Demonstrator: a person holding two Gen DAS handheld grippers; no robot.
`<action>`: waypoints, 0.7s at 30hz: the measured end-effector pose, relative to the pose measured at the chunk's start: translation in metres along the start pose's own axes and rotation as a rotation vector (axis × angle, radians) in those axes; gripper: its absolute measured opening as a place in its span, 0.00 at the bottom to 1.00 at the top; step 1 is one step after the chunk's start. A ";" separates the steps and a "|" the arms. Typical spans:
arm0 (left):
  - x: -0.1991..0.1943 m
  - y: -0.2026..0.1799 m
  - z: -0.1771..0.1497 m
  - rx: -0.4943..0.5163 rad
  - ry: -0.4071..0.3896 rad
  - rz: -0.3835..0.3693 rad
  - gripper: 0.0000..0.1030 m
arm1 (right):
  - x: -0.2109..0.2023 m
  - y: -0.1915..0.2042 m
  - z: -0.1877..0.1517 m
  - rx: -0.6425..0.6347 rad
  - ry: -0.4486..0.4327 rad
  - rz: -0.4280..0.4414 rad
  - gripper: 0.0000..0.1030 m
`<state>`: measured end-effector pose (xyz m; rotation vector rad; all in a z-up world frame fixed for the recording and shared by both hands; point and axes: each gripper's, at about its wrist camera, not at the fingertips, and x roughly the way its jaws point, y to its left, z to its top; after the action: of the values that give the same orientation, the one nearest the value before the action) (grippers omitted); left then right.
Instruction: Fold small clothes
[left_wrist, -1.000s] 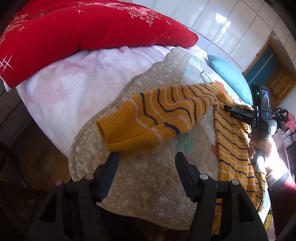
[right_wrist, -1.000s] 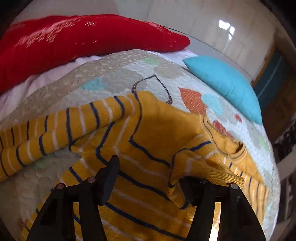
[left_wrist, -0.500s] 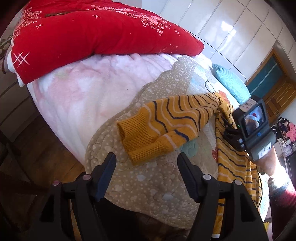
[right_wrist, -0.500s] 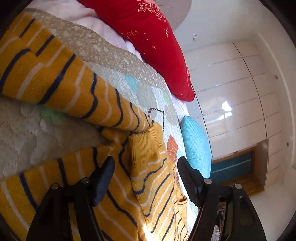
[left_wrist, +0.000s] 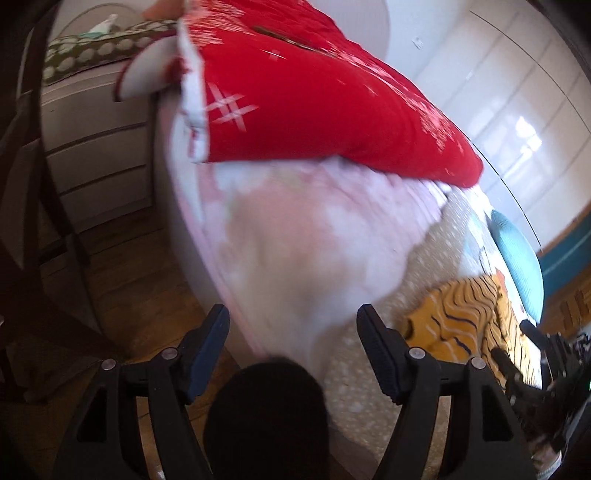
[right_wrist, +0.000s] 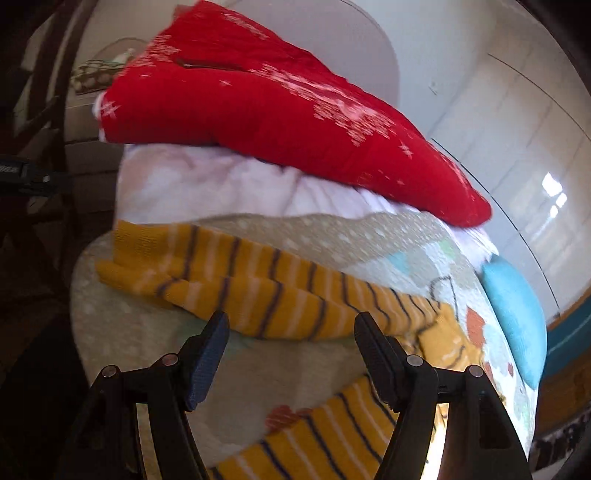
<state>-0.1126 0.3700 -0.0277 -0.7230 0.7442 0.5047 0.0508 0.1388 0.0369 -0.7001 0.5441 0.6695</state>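
Observation:
A small yellow sweater with navy and white stripes (right_wrist: 258, 291) lies on a beige quilted mat (right_wrist: 325, 236) on the bed. Its left sleeve stretches out toward the mat's left edge, just beyond my right gripper (right_wrist: 291, 332), which is open and empty above the mat. The sweater's body (right_wrist: 332, 435) shows below it. In the left wrist view the sweater (left_wrist: 465, 314) is far right. My left gripper (left_wrist: 291, 325) is open and empty, off the bed's left edge over pink bedding. The right gripper's body (left_wrist: 535, 365) shows at the far right there.
A red quilt (right_wrist: 280, 110) lies on pink-white bedding (left_wrist: 295, 229) at the bed's head. A blue pillow (right_wrist: 517, 314) rests at the right by the white wall. A white drawer unit (left_wrist: 96, 155) and wooden floor (left_wrist: 140, 288) are left of the bed.
The left gripper has swung left and back, away from the sleeve, now facing the bedding and bed edge. The right gripper has turned to face the outstretched sleeve. Both stay open.

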 end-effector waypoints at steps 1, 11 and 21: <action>-0.003 0.008 0.002 -0.017 -0.009 0.007 0.68 | -0.001 0.018 0.005 -0.053 -0.016 0.010 0.72; -0.015 0.049 0.003 -0.096 -0.028 0.022 0.70 | 0.055 0.125 0.031 -0.224 0.078 0.063 0.11; -0.011 -0.003 -0.003 0.013 -0.001 -0.072 0.71 | -0.049 -0.086 0.095 0.470 -0.198 0.005 0.09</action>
<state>-0.1192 0.3642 -0.0193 -0.7347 0.7177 0.4348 0.1008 0.1401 0.1644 -0.1895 0.4955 0.5792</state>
